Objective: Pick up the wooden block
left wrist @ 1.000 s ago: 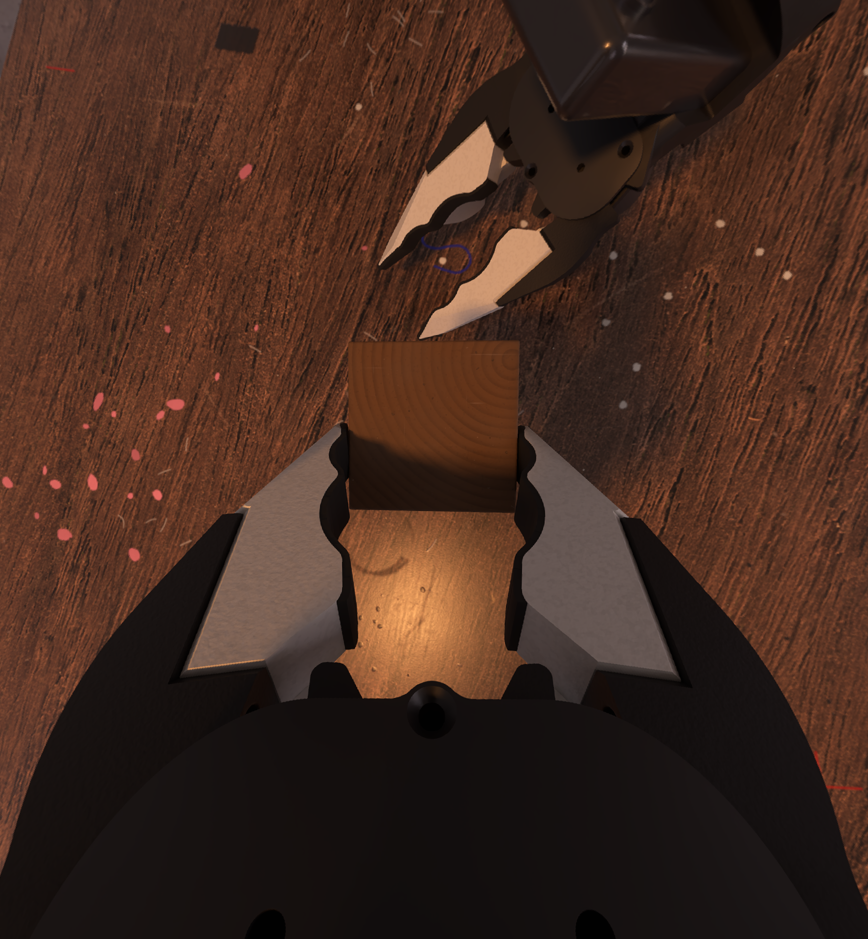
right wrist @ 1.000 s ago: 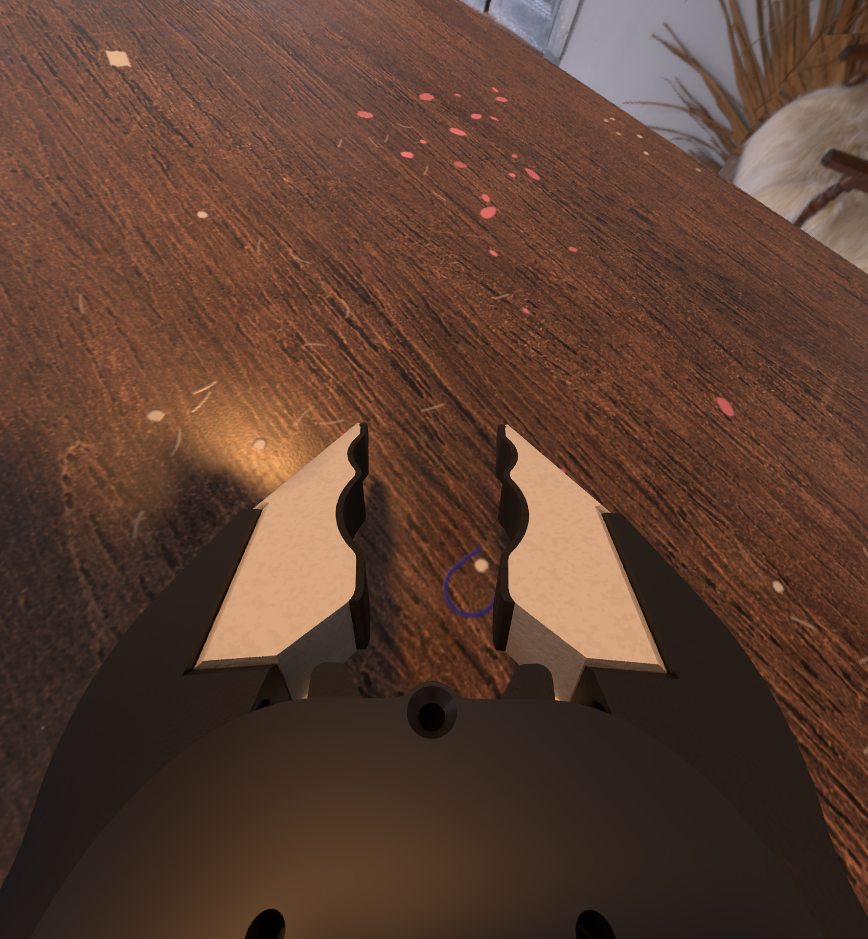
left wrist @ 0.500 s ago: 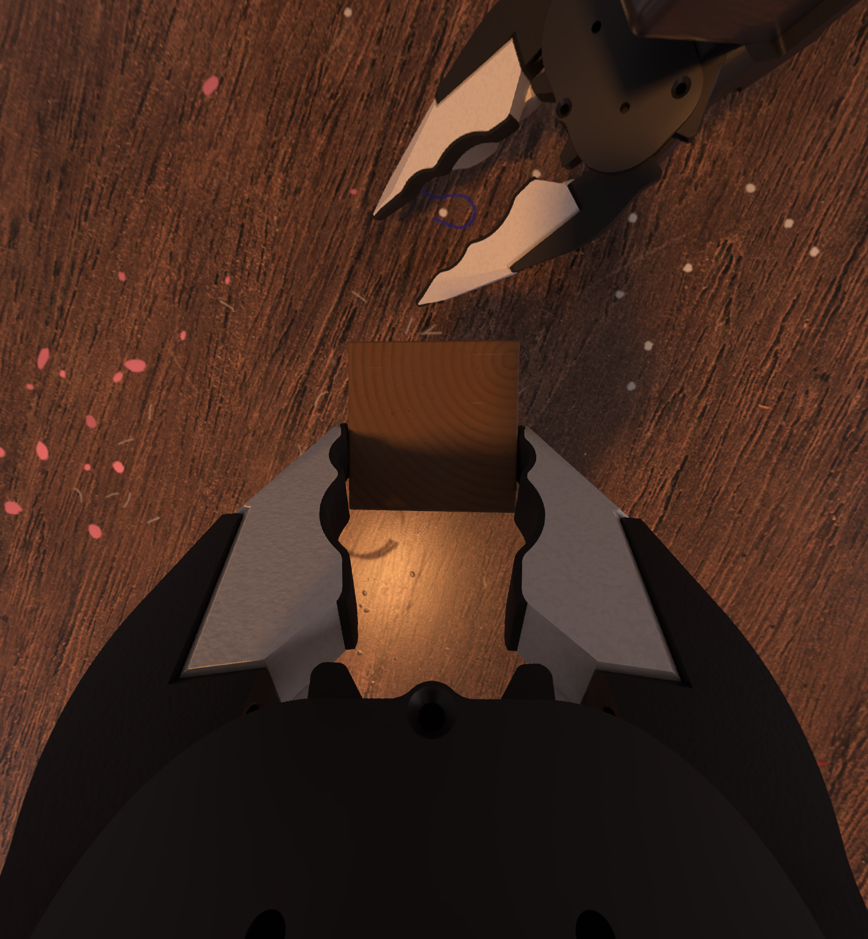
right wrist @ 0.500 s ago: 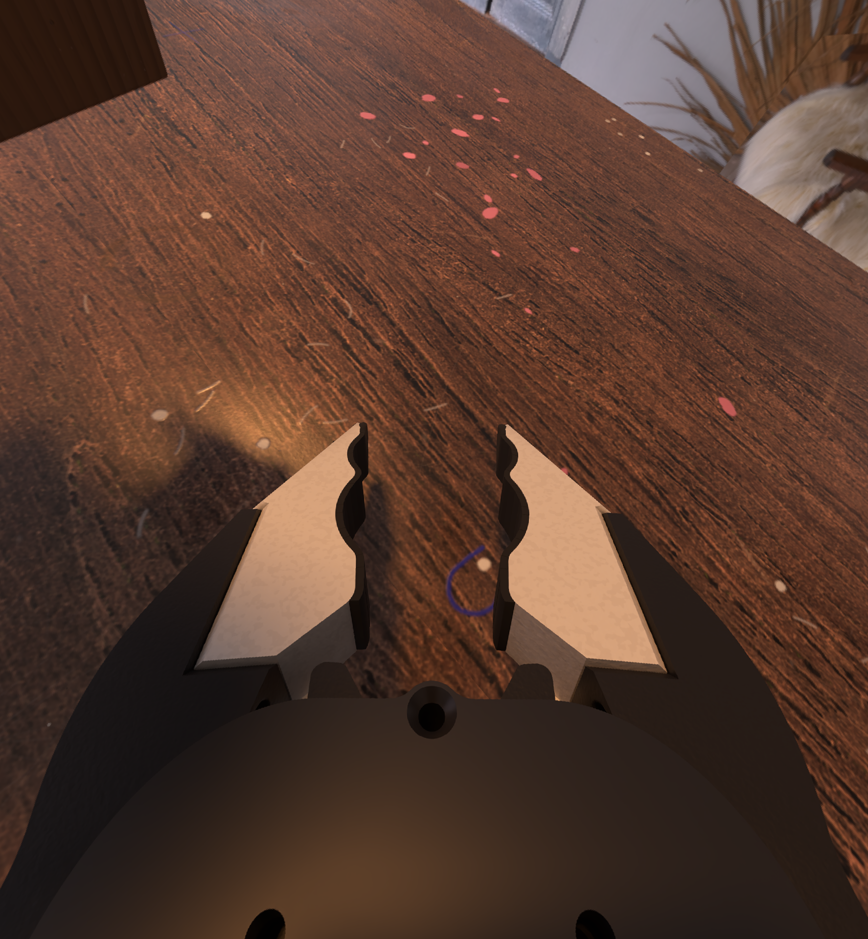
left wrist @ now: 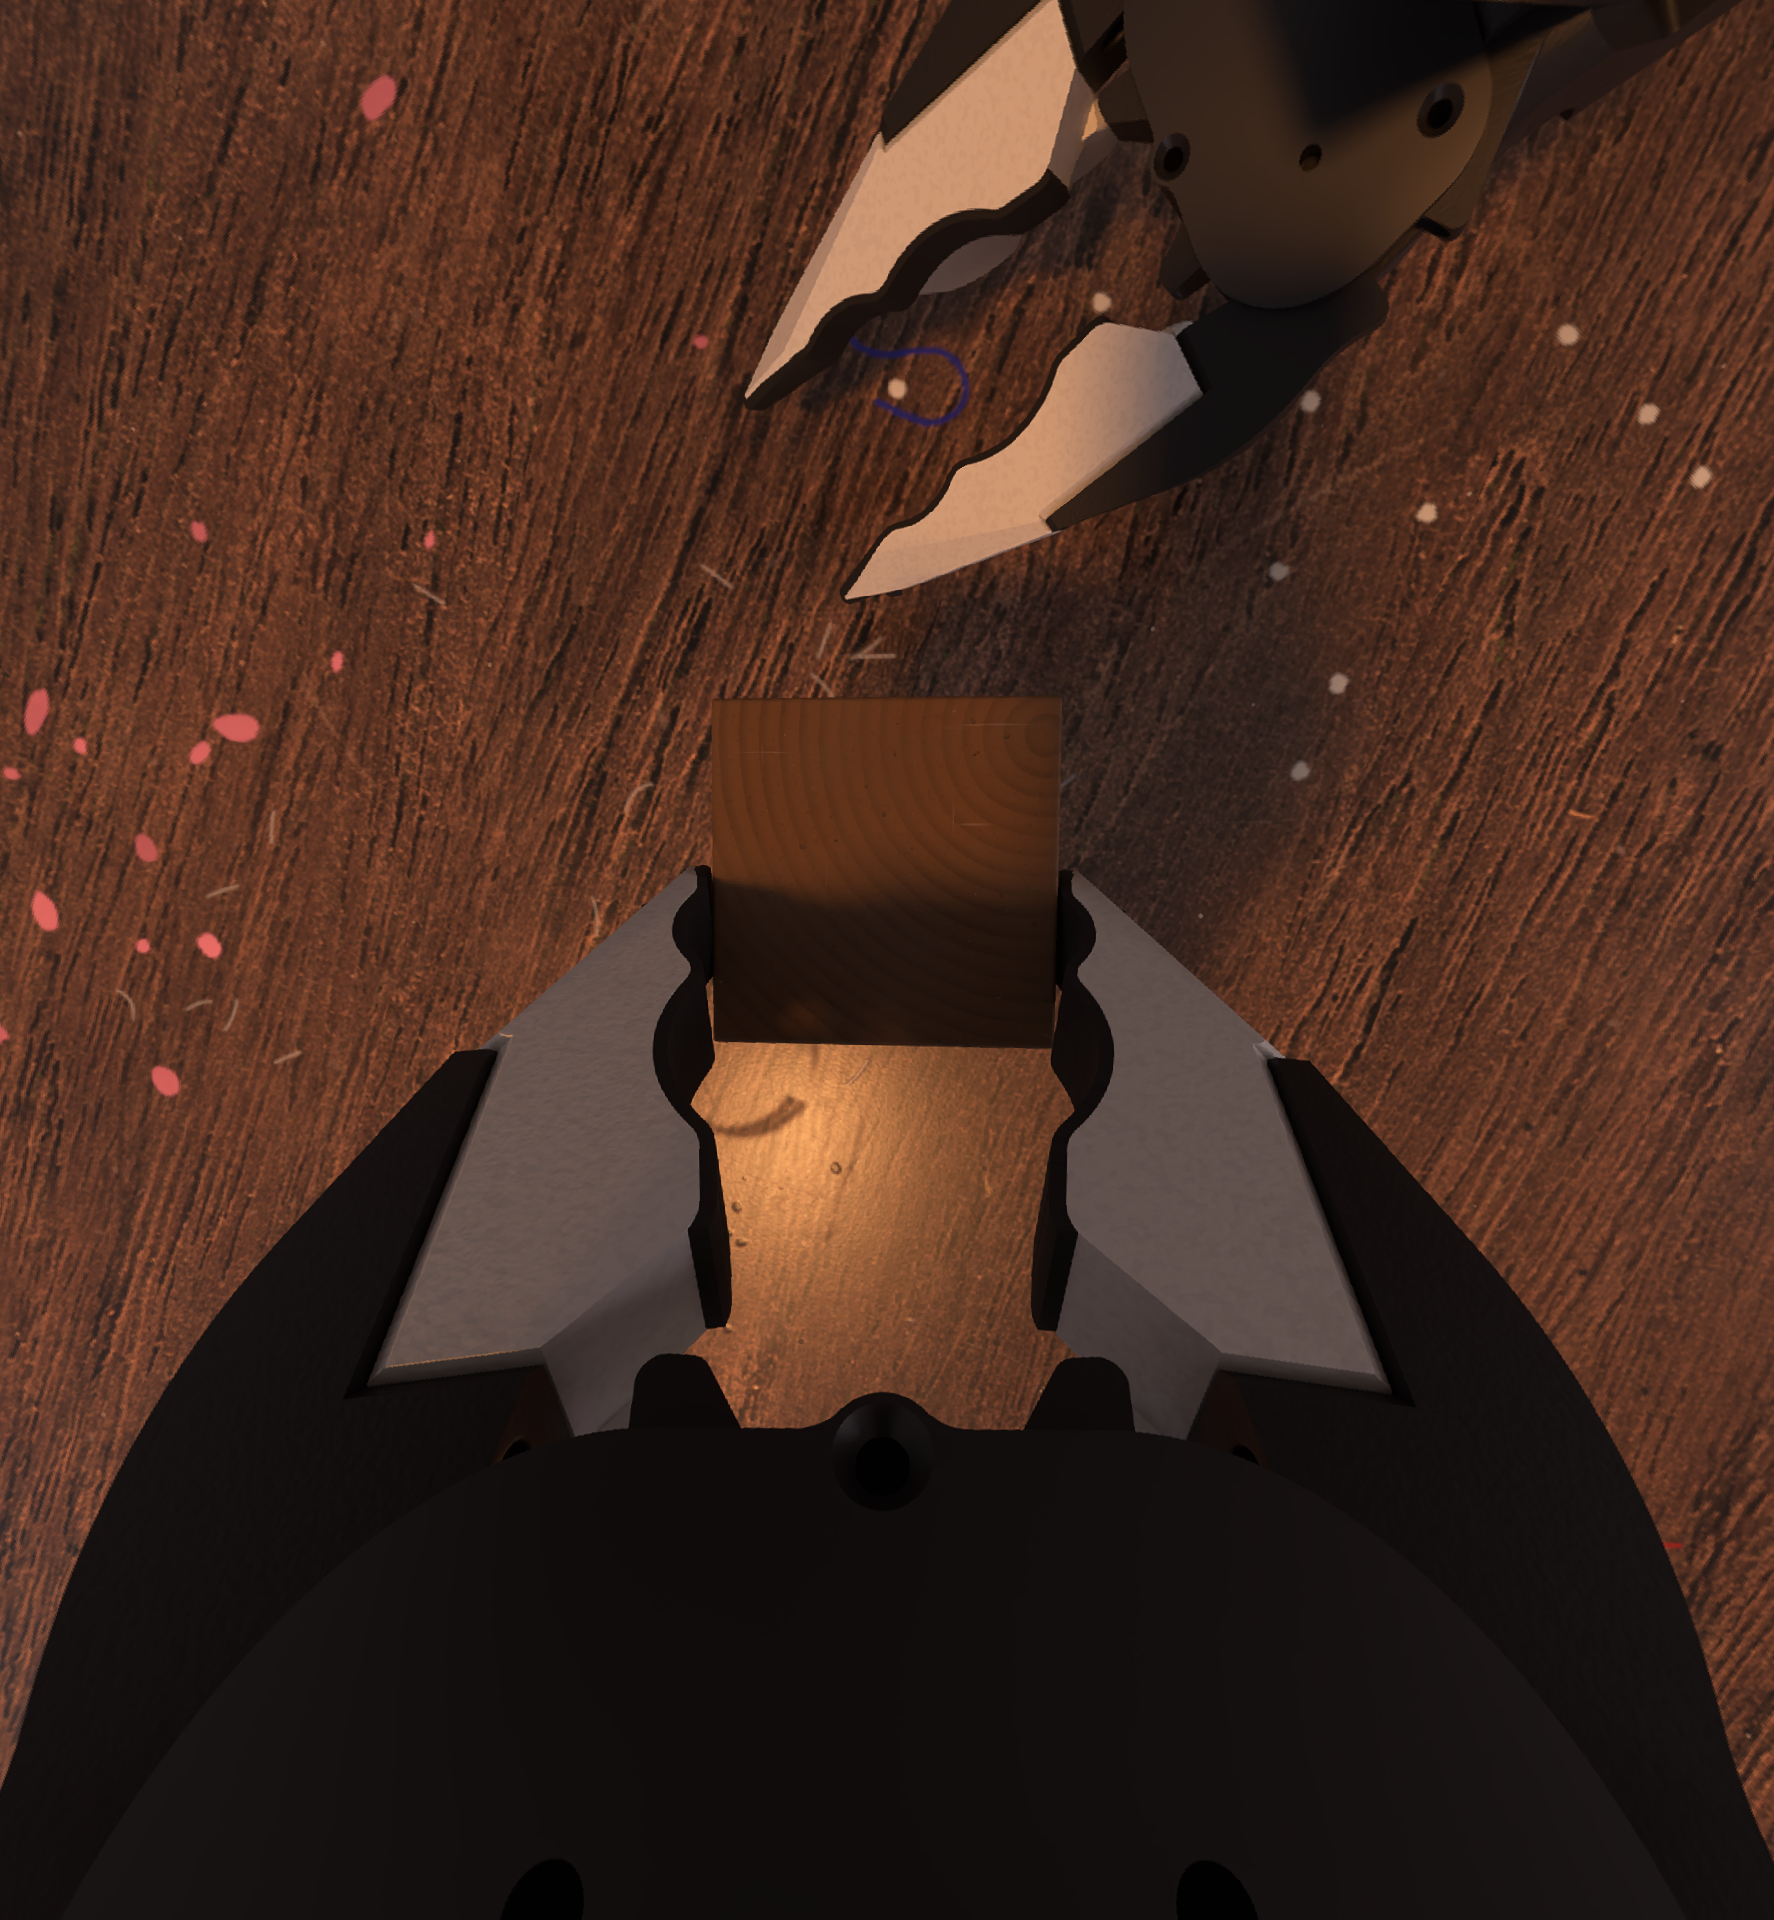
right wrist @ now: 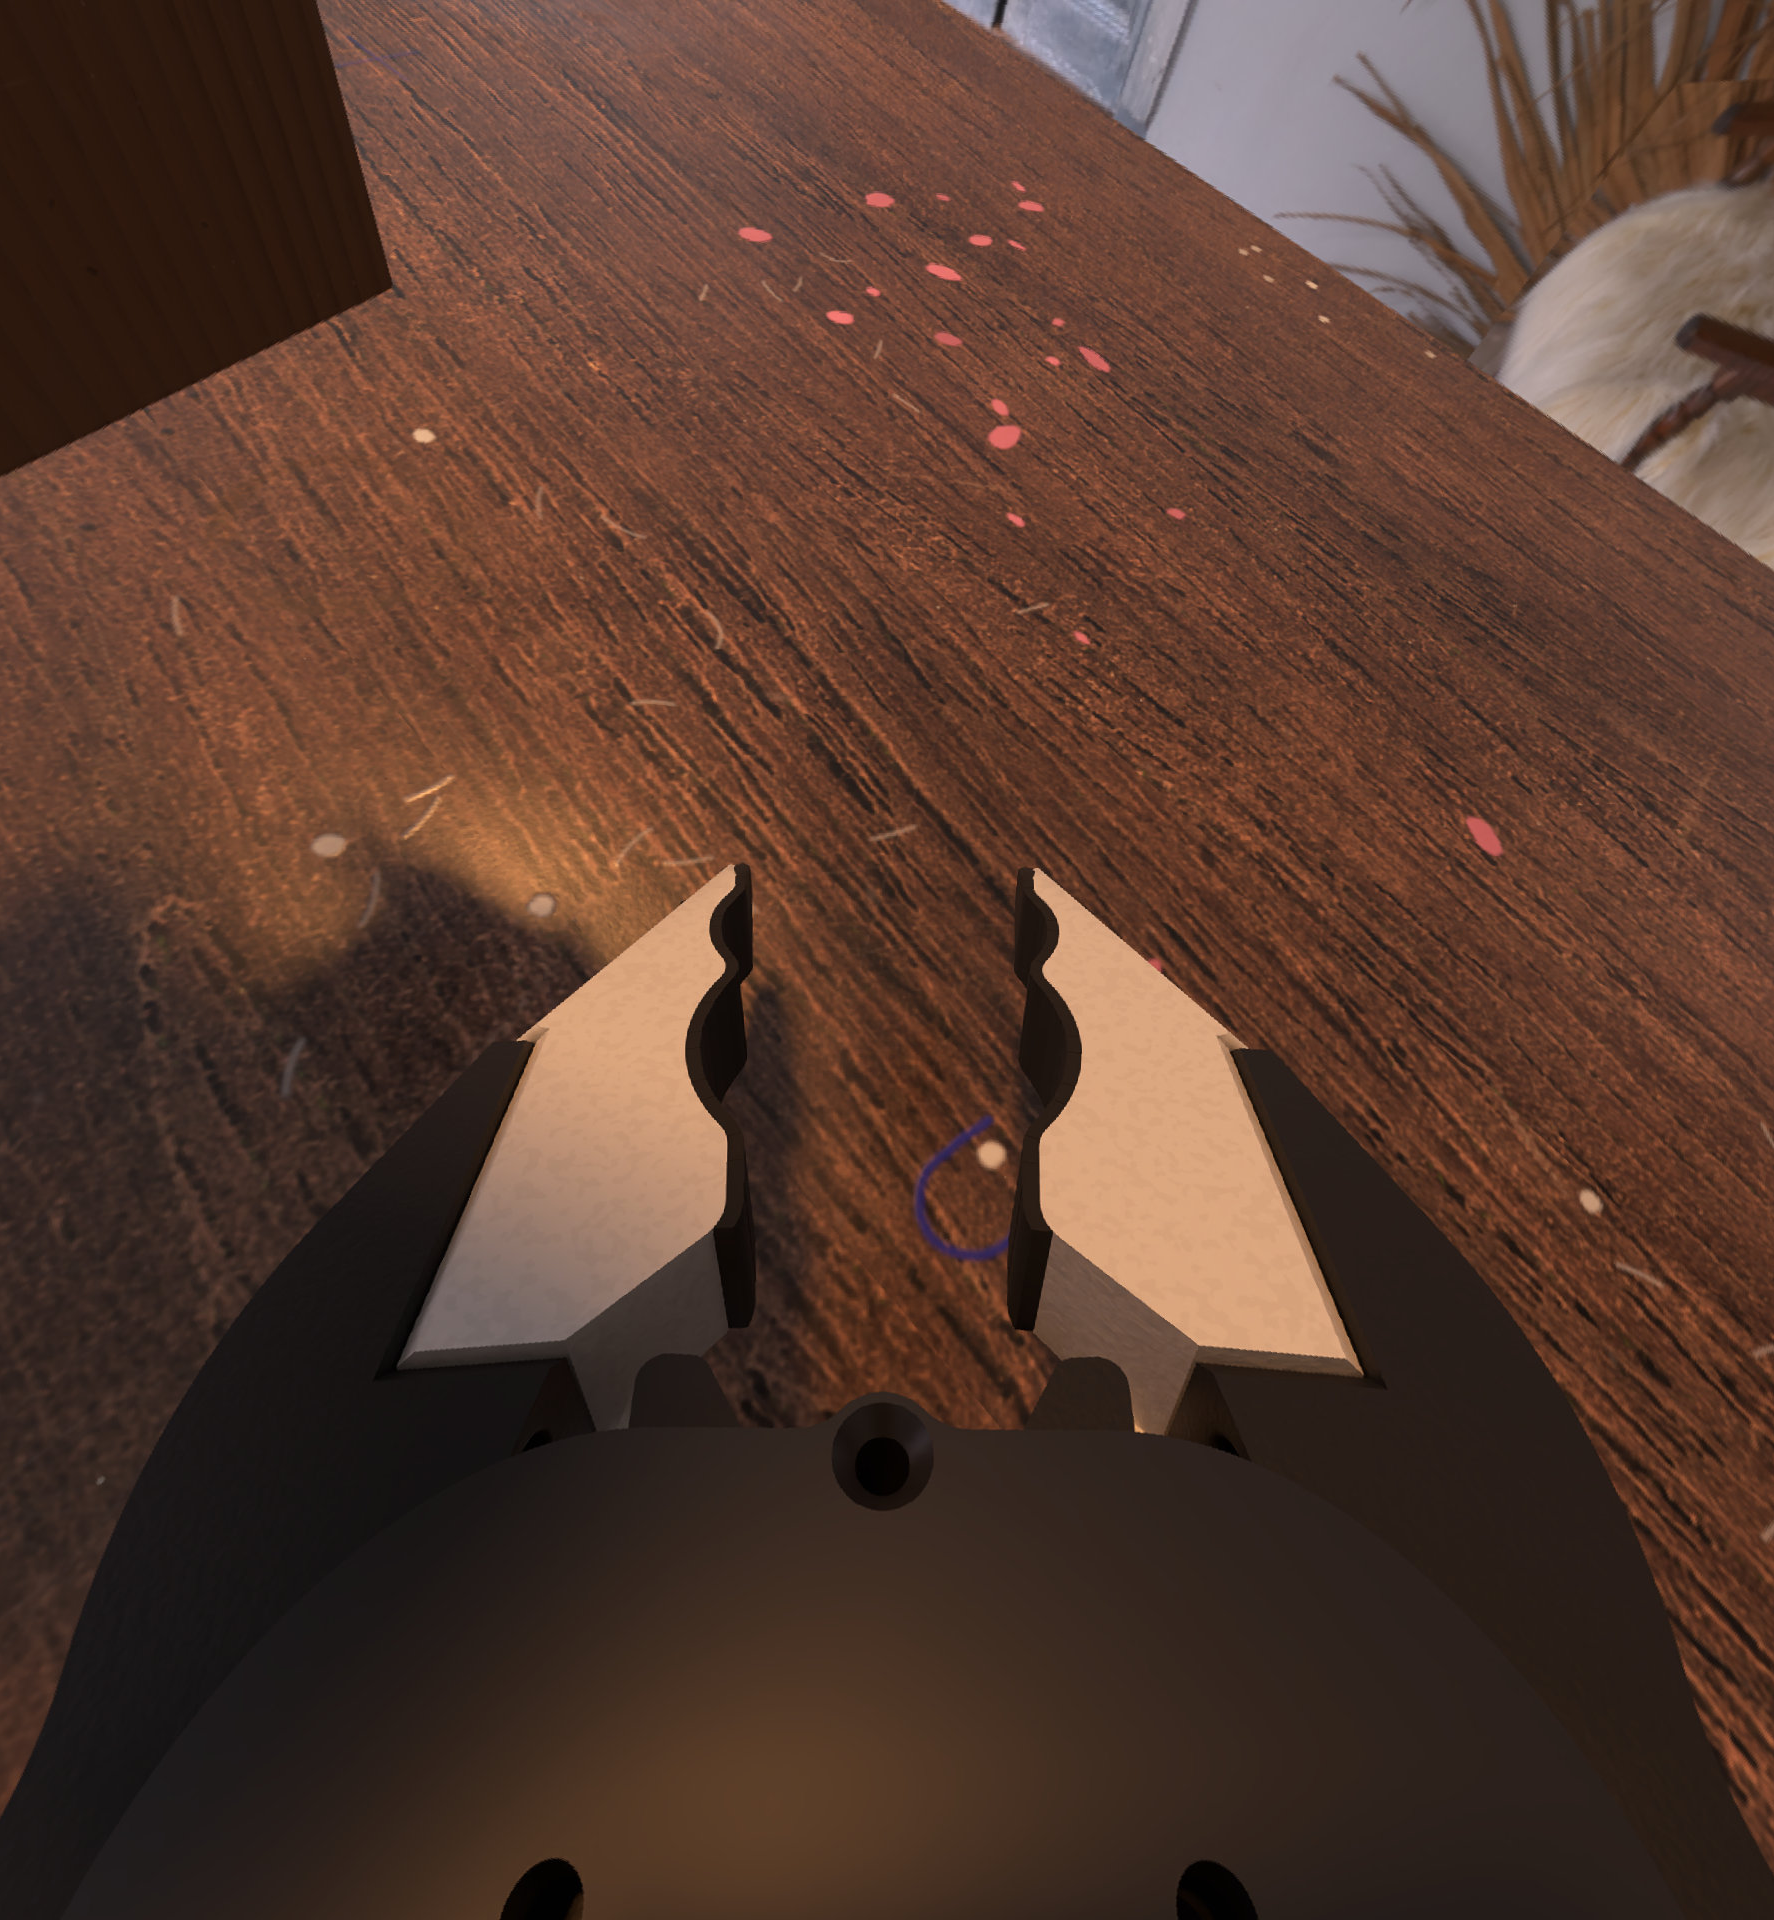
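The wooden block [left wrist: 883, 821] is a square brown piece with ring grain. My left gripper [left wrist: 883, 878] is shut on it, one finger on each side, and holds it above the dark wooden table [left wrist: 239, 416]. The block also shows in the right wrist view [right wrist: 135, 208], large and dark at the top left, off the table. My right gripper [right wrist: 883, 878] is open and empty, low over the table. It also shows in the left wrist view [left wrist: 805, 497], beyond the block, with its jaws apart.
The table [right wrist: 1174, 623] has pink specks [right wrist: 945, 275], white specks and a small blue scribble [right wrist: 950, 1195] between the right gripper's fingers. Its far edge runs along the upper right. Beyond it stand a white fluffy chair [right wrist: 1641, 343] and dried grasses [right wrist: 1589, 104].
My left gripper has risen with the block, and the table has dropped away below it. The block has come into the right wrist view at the top left and grown. The right gripper has stayed put.
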Controlling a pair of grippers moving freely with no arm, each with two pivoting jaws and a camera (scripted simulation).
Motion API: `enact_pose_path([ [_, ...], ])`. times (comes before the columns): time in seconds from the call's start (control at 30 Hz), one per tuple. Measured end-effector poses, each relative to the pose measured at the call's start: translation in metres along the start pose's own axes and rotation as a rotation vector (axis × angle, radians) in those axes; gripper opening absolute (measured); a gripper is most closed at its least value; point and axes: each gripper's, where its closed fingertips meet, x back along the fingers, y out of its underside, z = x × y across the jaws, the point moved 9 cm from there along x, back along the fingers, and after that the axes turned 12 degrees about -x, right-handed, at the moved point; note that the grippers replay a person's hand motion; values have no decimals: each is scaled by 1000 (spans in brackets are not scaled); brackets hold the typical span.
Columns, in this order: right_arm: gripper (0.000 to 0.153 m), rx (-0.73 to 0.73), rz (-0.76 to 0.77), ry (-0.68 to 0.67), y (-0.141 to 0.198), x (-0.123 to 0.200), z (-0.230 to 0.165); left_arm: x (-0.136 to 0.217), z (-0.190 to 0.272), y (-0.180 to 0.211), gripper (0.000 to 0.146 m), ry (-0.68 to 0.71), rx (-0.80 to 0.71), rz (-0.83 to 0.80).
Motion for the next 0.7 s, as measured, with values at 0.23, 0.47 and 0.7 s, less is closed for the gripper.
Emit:
enact_pose_path([
  [0.23, 51, -1, 1, 0, 0, 0, 0, -2, -1, 2, 65, 23, 10, 5],
  [0.47, 51, -2, 2, -1, 0, 0, 0, -4, -1, 3, 65, 37, 29, 3],
  [0.7, 51, -2, 3, -1, 0, 0, 0, -5, -1, 4, 65, 33, 11, 3],
])
